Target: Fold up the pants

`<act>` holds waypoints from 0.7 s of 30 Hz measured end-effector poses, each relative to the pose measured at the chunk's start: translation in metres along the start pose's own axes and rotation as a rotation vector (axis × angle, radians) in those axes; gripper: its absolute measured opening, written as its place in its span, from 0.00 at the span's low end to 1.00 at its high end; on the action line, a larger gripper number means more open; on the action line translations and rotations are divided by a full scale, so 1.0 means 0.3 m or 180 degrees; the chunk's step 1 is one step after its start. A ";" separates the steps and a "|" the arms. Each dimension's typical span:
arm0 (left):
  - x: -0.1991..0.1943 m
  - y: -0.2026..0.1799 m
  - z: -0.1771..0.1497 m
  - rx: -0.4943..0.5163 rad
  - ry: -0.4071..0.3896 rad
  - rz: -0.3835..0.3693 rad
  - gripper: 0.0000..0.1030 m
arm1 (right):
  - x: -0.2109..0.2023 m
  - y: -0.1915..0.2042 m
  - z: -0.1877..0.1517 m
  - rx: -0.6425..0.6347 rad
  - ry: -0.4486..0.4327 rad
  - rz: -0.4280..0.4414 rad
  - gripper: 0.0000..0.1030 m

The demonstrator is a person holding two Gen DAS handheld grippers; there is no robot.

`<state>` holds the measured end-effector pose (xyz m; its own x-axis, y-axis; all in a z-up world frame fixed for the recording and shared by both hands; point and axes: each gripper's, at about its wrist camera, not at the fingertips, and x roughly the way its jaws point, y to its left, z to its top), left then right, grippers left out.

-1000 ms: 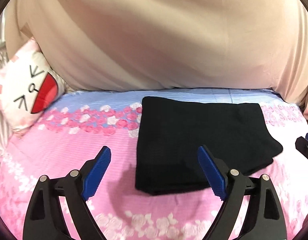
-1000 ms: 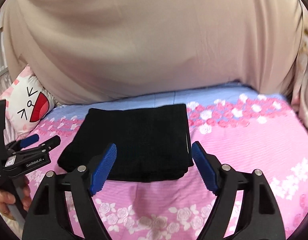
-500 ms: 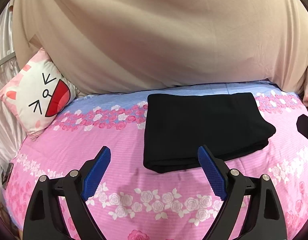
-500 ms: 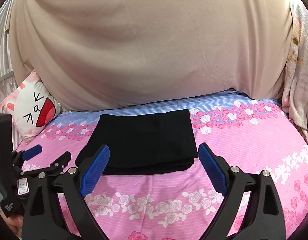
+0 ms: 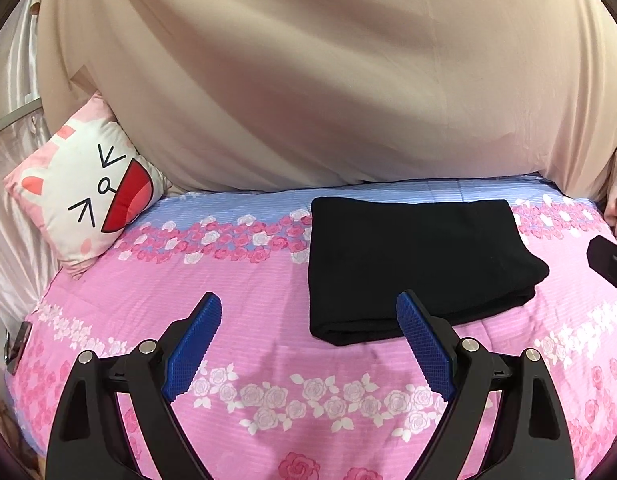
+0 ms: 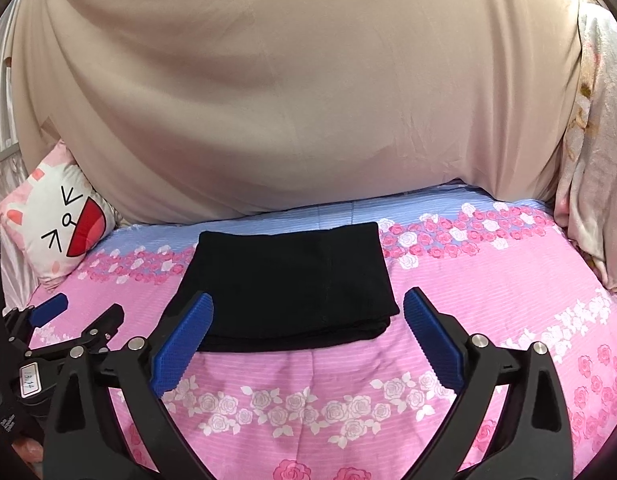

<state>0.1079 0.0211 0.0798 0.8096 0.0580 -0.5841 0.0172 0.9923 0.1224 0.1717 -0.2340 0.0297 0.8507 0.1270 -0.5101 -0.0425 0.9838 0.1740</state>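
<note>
At centre of frame, black pants (image 5: 412,260) lying folded on pink floral bedspread (image 5: 236,288). Am holding left gripper (image 5: 308,344) and right gripper (image 6: 308,340) spread wide, grasping nothing, hovering short of near edge. Risk: pad snagging stacked layers (image 6: 348,332), dragging fold apart.

Illumination is bright, even and diffuse in both wrist views, with no glare. Faint soft shadows fall on the pink bedsheet (image 5: 268,288) beneath the left gripper (image 5: 308,308) and right gripper (image 6: 308,308). Fisheye distortion bows straight edges, dark vignetting fills the corners, and focus is sharp throughout.
</note>
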 end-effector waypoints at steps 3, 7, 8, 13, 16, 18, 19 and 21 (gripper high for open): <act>0.001 -0.003 -0.005 0.0013 0.0015 0.0000 0.84 | 0.005 0.006 -0.004 -0.0029 0.0033 -0.0014 0.92; 0.000 0.005 -0.001 -0.0033 0.0034 -0.0075 0.84 | 0.007 0.016 -0.007 -0.0063 0.0052 -0.0015 0.92; 0.002 0.008 0.000 -0.0058 0.0055 -0.0092 0.84 | 0.008 0.019 -0.006 -0.0075 0.0055 -0.0017 0.92; 0.013 0.012 0.009 -0.0137 0.0099 -0.0071 0.84 | 0.015 0.028 -0.004 -0.0098 0.0062 -0.0025 0.92; 0.009 0.010 0.010 -0.0136 0.0074 -0.0057 0.84 | 0.013 0.031 -0.004 -0.0102 0.0049 -0.0040 0.92; 0.010 0.008 0.011 -0.0136 0.0081 -0.0055 0.84 | 0.015 0.036 -0.001 -0.0111 0.0044 -0.0044 0.92; 0.011 0.007 0.011 -0.0135 0.0084 -0.0054 0.84 | 0.016 0.039 -0.001 -0.0117 0.0043 -0.0041 0.92; 0.012 0.004 0.011 -0.0119 0.0082 -0.0039 0.84 | 0.020 0.041 -0.002 -0.0128 0.0047 -0.0030 0.92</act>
<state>0.1128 0.0221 0.0806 0.7942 0.0482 -0.6058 0.0048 0.9963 0.0855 0.1759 -0.2210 0.0282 0.8434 0.1193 -0.5239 -0.0558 0.9892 0.1354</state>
